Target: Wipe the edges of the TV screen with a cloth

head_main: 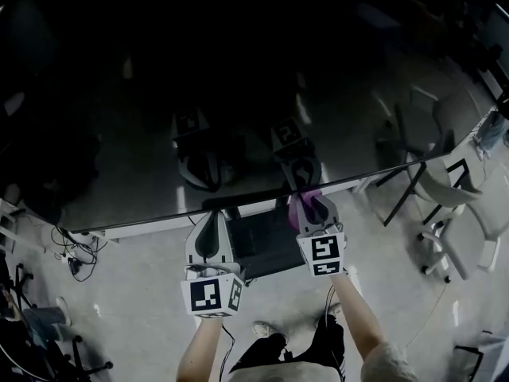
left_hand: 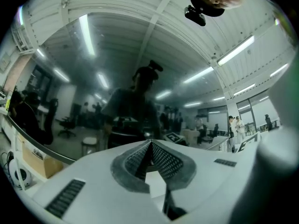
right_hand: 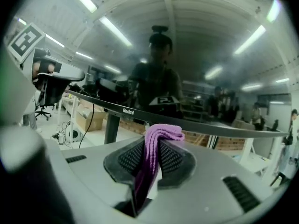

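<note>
A large dark TV screen (head_main: 238,94) fills the head view. Its long lower edge runs left to right, rising slightly rightward, and its upper edges are cut off. The right gripper (head_main: 312,207) clamps a folded purple cloth (right_hand: 161,134) that points up at this lower edge, by the middle. The cloth's tail is hidden between the jaws. The left gripper (left_hand: 150,146) is just below the edge, jaws closed on nothing.

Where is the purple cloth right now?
The cloth is clamped in the right gripper, its folded top at the bottom edge of the TV screen, just right of the Redmi logo in the right gripper view.
</note>
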